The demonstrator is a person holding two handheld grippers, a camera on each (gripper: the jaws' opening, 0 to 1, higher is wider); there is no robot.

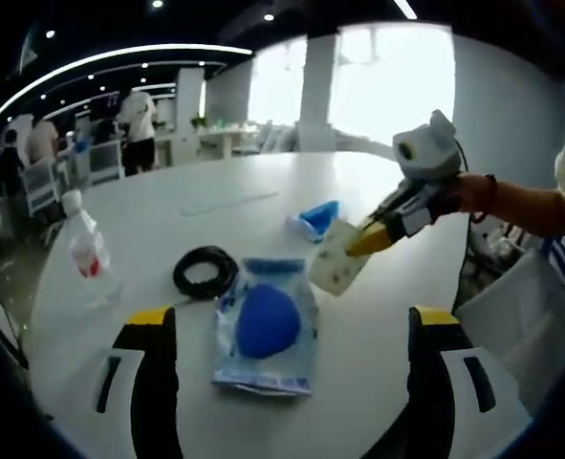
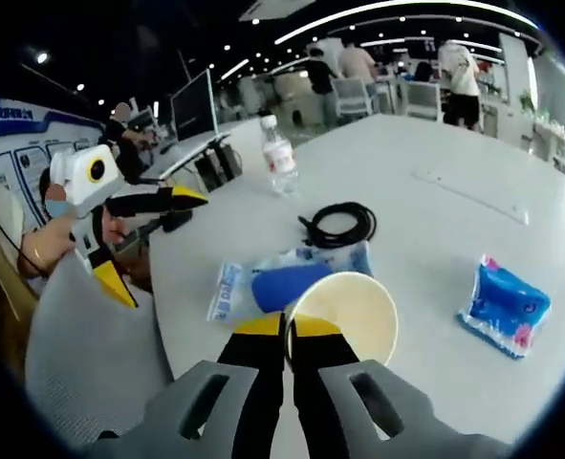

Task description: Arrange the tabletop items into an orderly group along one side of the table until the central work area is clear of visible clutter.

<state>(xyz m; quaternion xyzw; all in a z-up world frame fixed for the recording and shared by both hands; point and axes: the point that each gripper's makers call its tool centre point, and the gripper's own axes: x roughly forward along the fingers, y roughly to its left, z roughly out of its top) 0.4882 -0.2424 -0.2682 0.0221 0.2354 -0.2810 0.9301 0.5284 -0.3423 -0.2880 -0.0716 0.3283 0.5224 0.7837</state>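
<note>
Your right gripper (image 2: 289, 330) is clamped on the paper cup (image 2: 344, 316) rim, cup tilted above the table (image 2: 435, 143). Left gripper (image 1: 287, 320) jaws spread wide, holding nothing, over the blue pouch (image 1: 266, 325). Left gripper view shows the cup's patterned side; right gripper view its inside, plus tissue pack (image 2: 505, 304), cable coil (image 2: 339, 225), bottle (image 2: 278, 155).

I am looking at a smooth, matt white desk (image 1: 292, 191) carrying a glossy, crinkled plastic pouch (image 1: 266, 325), a clear plastic bottle (image 1: 86, 247), a matt black rubbery cable coil (image 1: 206, 271) and a shiny blue plastic-wrapped tissue pack (image 2: 505, 306), while my right gripper (image 2: 289, 330) is pinching a matt paper cup (image 2: 349, 311).
</note>
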